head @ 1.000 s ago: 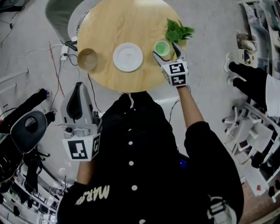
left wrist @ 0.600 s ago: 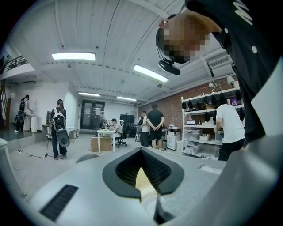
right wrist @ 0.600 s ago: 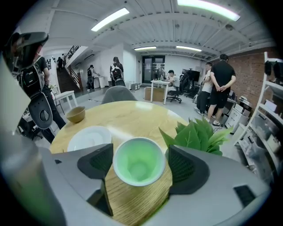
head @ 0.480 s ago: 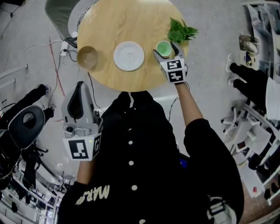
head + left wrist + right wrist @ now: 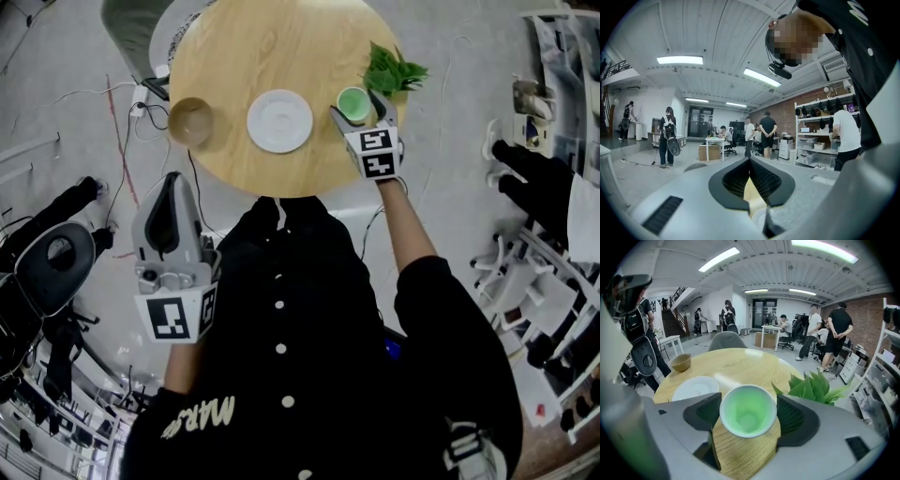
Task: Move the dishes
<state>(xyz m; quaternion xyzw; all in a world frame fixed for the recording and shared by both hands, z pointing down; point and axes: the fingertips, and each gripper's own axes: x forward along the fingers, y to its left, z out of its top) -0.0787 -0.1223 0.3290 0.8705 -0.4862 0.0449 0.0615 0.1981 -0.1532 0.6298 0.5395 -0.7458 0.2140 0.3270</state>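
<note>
While the green cup (image 5: 748, 416) stands on the round table (image 5: 244, 56) between the jaws of the right gripper (image 5: 356, 105), which have just been closing and seem not yet to press it, the step looks like grasping; next, squeeze evenly and lift clear of the plant (image 5: 394, 73) beside it; only the head view shows the left gripper (image 5: 171, 192) off the table; its own view shows it closed, empty.

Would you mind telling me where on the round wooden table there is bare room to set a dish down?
The far half of the round wooden table is bare, behind the brown bowl, white plate and green cup. The right edge is crowded: cup, leafy green plant and right gripper, whose jaws have just been closing around the cup.
</note>
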